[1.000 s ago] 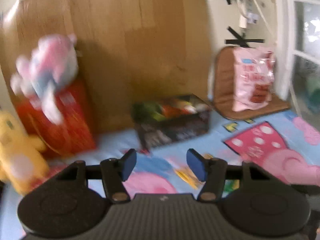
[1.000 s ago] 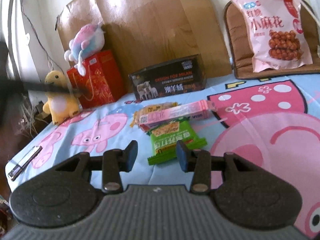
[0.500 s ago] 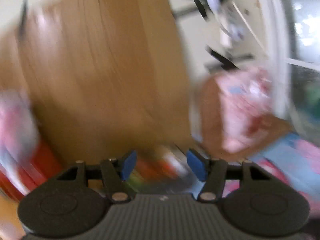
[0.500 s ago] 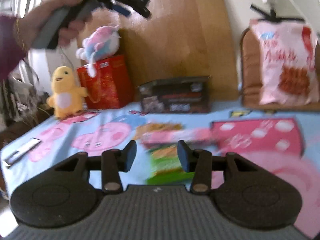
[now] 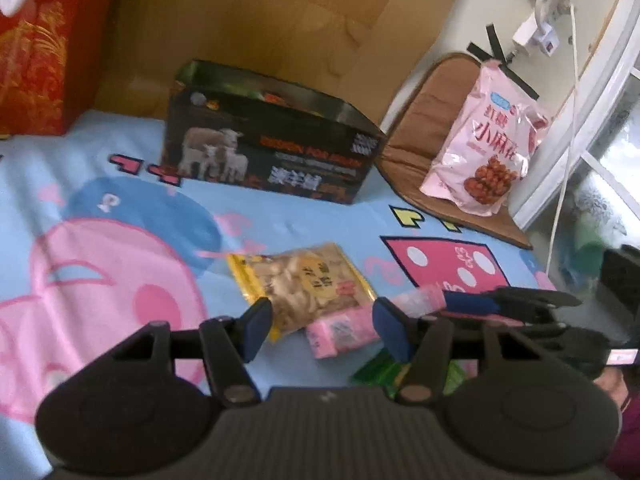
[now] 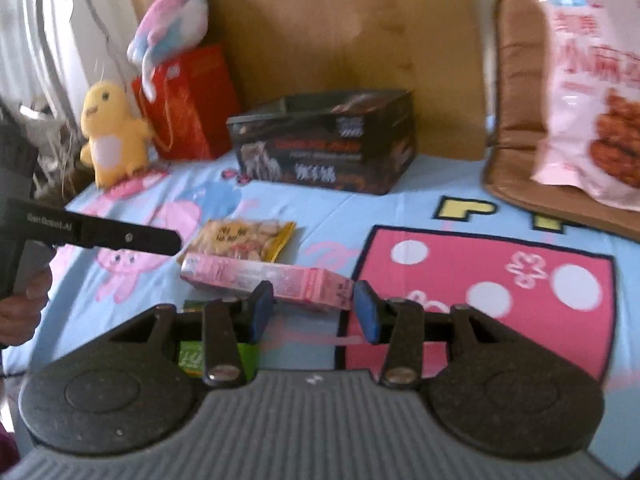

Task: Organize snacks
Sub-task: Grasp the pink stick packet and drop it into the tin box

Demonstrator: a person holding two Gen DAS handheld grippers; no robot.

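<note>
An open black box (image 5: 264,148) (image 6: 328,144) with a sheep picture stands at the back of the cartoon blanket. In front of it lie a yellow snack packet (image 5: 304,284) (image 6: 244,240), a long pink box (image 5: 344,328) (image 6: 264,280) and a green packet (image 5: 384,368) (image 6: 196,356). My left gripper (image 5: 323,326) hovers low over the yellow packet and the pink box's end; its jaws are closing, and the pads press on nothing. My right gripper (image 6: 314,312) is open, with the pink box's other end just ahead of its fingers.
A large pink snack bag (image 5: 484,152) leans on a brown cushion (image 5: 416,120) at the back right. A red gift bag (image 6: 184,104), a plush toy (image 6: 168,28) on it and a yellow plush duck (image 6: 112,136) stand back left. A wooden board (image 5: 260,12) is behind the box.
My left gripper swung up toward the wooden board, then dropped down over the snacks. My right gripper slid sideways, so the pink box's end now lies ahead of its fingers instead of the green packet.
</note>
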